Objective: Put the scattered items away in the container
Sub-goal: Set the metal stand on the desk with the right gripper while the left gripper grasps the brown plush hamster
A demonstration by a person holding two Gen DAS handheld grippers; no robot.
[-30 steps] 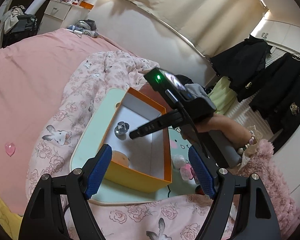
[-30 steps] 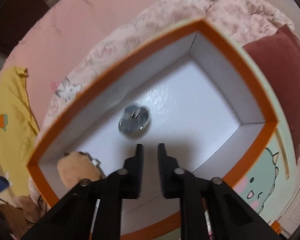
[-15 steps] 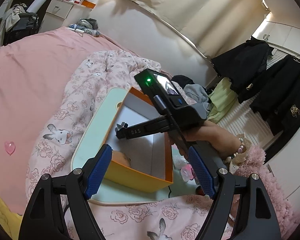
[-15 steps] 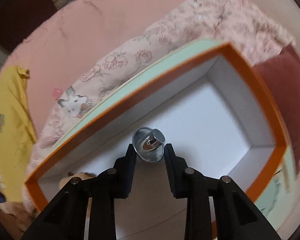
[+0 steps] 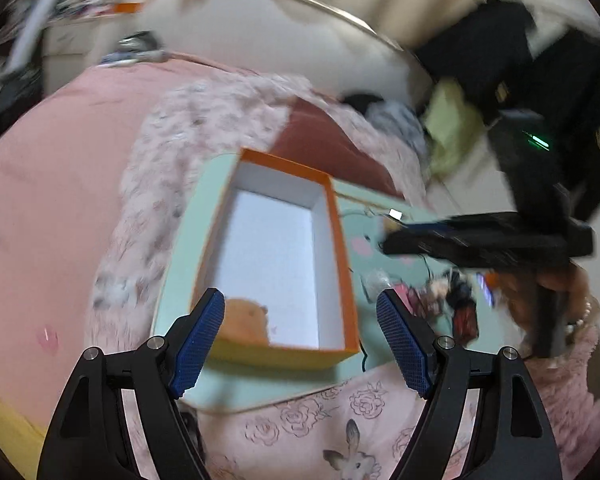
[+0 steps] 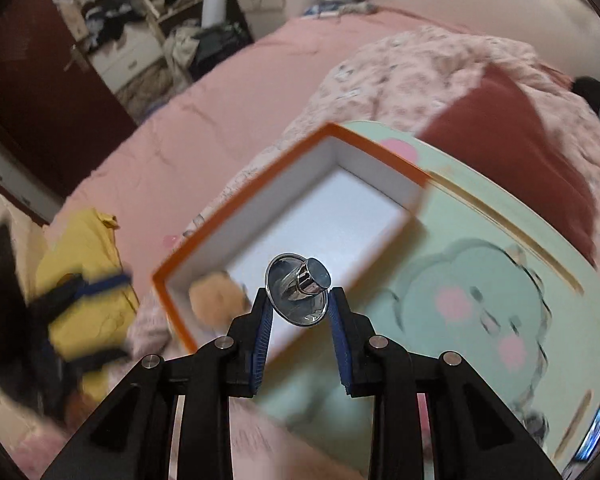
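Between right tongs [image 6: 298, 306]: metal funnel [image 6: 298, 294]

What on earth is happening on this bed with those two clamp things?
A person holds a gripper in each hand, tidying loose items into an orange box that sits on a mint-green tray on the bed. The right gripper pinches a shiny metal cap above the box and tray. The left gripper is empty with its jaws apart, having just narrowed somewhat, near the box's near end. A tan plush toy already lies inside the box, while a few small items remain on the tray beside it.
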